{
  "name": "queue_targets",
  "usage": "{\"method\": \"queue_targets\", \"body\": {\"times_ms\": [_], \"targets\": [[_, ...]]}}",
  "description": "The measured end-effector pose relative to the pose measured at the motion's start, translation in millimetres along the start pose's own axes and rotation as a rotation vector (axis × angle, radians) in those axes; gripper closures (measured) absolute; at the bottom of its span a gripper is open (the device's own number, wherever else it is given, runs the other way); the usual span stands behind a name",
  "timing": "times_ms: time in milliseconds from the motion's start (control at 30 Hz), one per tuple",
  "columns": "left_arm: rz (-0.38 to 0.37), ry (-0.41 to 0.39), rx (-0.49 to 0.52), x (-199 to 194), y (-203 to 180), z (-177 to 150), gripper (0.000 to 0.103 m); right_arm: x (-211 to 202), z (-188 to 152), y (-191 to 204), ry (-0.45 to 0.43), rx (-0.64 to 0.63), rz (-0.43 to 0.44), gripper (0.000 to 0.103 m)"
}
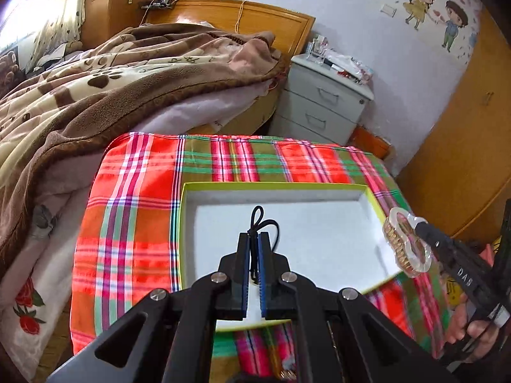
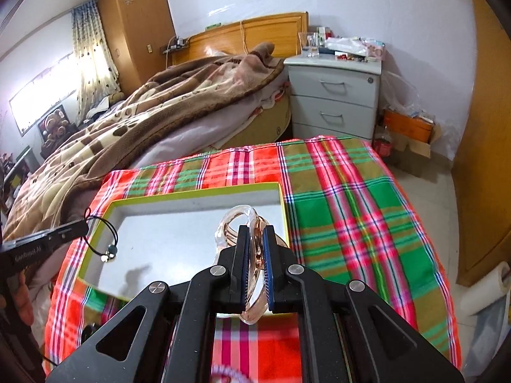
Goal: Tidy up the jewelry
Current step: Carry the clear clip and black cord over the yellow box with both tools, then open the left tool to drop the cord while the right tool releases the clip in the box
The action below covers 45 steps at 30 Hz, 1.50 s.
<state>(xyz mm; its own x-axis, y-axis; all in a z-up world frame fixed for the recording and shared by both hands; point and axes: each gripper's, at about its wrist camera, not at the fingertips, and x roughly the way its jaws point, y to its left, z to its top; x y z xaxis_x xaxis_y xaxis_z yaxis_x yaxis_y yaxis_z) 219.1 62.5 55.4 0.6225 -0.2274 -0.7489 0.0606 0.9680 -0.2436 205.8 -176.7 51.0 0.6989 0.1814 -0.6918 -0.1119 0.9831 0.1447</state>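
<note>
A shallow white box with a yellow-green rim [image 1: 274,185] [image 2: 194,192] lies on a plaid cloth. My left gripper [image 1: 254,235] is shut on a black cord bracelet [image 1: 259,221], held above the box's left part; in the right wrist view the cord [image 2: 110,236] hangs from it with small beads [image 2: 110,255]. My right gripper [image 2: 254,228] is shut on clear amber-tinted bangles [image 2: 236,220], above the box's right side; in the left wrist view the bangles [image 1: 405,242] hang over the box's right rim.
The plaid-covered table [image 1: 137,191] [image 2: 351,207] stands beside a bed with a brown blanket [image 1: 95,89]. A grey drawer cabinet [image 2: 333,99] with clutter on top stands behind. A wooden door [image 1: 463,146] is at the right.
</note>
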Motion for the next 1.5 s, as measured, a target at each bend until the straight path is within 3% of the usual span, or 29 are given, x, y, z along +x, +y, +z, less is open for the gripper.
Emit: {"method": "queue_targets", "body": {"times_ms": [367,900,1167,1500], "targets": [[0.022,0.067,-0.002,44.2,9.3,14.9,0.098,56.6,15.1,-4.0,0.090,0.005,-0.012,0.095],[0.102,0.138,-0.019,78.8,26.2,13.0,0.096,73.6,23.5,-2.2,0.084,-0.053,-0.053,0.094],[0.104,0.137,-0.021,76.8,26.4,14.2,0.076,72.2,24.6,-3.3,0.071,-0.044,-0.047,0.092],[0.090,0.111,-0.019,59.0,21.0,10.3,0.066,53.7,23.9,-0.6,0.024,-0.042,-0.021,0.071]]}}
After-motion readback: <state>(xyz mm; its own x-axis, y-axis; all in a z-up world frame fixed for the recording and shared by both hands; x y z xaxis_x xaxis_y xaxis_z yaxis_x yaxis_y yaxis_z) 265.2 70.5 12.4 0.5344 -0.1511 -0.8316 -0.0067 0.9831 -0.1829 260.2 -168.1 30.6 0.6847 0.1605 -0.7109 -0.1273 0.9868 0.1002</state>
